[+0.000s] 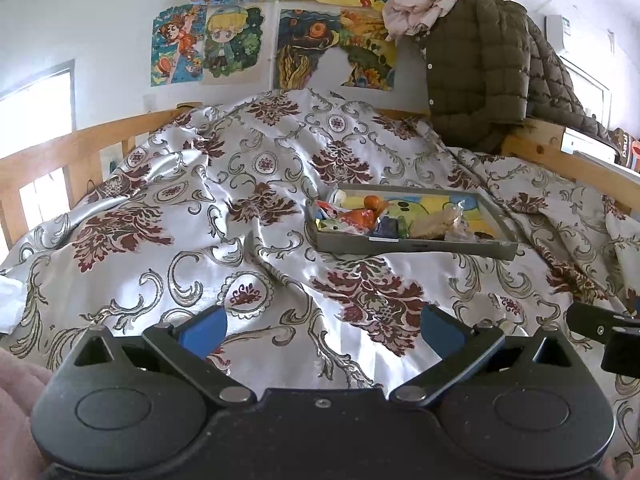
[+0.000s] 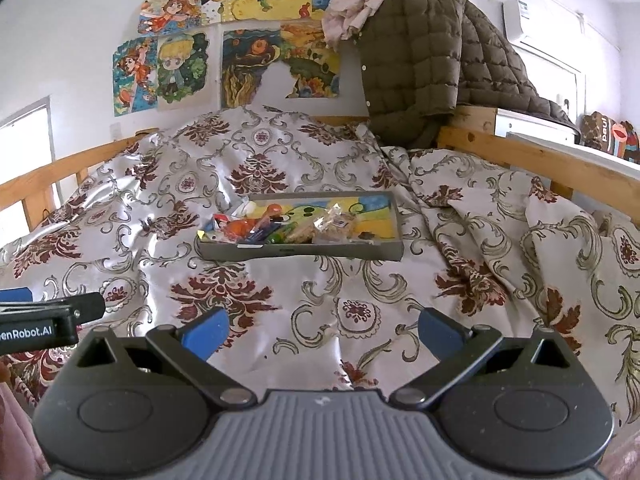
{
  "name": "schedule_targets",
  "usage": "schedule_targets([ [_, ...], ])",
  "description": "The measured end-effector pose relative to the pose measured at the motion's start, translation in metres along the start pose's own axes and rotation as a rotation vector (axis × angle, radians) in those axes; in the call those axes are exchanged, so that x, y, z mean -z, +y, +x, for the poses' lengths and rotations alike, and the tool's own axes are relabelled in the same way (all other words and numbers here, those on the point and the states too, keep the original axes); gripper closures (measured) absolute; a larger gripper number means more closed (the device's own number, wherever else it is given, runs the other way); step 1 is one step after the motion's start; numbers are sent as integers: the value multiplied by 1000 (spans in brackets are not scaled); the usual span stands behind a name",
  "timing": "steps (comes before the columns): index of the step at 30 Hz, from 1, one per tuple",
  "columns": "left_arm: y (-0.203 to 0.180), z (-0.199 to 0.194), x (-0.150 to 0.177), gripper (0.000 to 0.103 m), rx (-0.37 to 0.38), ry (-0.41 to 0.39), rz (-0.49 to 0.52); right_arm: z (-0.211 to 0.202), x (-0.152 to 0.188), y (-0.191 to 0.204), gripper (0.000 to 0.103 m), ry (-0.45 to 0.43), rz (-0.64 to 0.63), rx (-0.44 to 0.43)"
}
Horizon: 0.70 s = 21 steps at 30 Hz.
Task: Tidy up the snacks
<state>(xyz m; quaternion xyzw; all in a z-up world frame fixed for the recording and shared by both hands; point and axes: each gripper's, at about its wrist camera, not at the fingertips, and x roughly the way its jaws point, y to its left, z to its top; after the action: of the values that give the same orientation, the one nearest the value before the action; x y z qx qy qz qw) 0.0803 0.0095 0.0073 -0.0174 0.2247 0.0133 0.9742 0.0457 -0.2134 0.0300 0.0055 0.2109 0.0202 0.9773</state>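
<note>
Both tools, my left tool (image 1: 322, 330) and right tool (image 2: 322, 330), hang with fingers spread apart and hold nothing, near the bed's front edge. All the snacks (image 2: 280, 226) I can see lie heaped in the left half of the grey tray (image 2: 304, 253) on the patterned bedspread (image 2: 360, 292), farther out; bright crinkly wrappers, one clear bag, piled loosely, likely gathered there to stay put on the soft cover

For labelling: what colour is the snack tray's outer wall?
Grey, on the tray; clearest in the right wrist view.
</note>
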Motion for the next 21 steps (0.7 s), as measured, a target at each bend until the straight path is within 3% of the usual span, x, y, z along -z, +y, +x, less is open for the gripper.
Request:
schedule_targets([
  [21,3,2,4,1,5,9,2,1,0,-2,0,9,9,8],
])
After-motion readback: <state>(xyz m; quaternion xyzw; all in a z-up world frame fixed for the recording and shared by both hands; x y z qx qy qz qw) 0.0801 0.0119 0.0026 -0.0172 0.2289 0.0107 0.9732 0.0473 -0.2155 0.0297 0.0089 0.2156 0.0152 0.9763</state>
